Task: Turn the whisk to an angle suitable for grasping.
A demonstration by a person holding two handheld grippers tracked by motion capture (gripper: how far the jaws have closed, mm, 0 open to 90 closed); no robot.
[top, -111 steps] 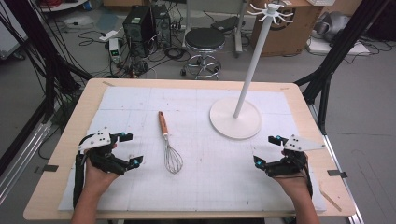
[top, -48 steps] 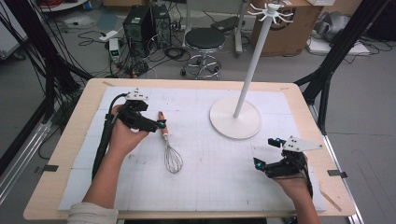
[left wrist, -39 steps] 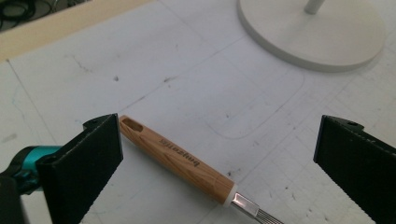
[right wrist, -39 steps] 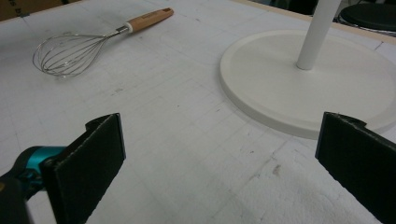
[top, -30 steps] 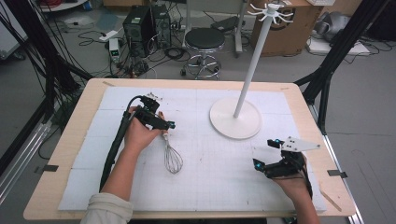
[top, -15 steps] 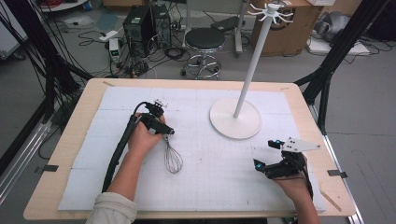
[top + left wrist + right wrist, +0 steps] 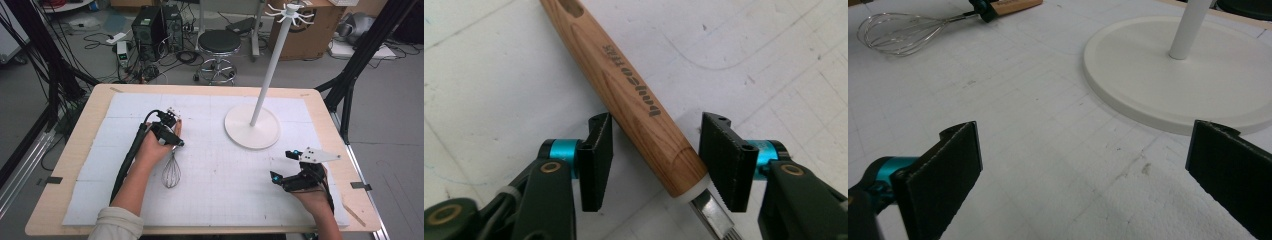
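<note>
The whisk lies flat on the white gridded sheet that covers the counter, left of centre. Its balloon of thin steel wires points toward the person's edge, and its handle runs away toward the far side. The handle is light brown wood with visible grain, rounded, bearing dark printed lettering along its length and a slot near its far end. A pale collar joins the wood to a short steel neck, from which the wires spread.
</note>
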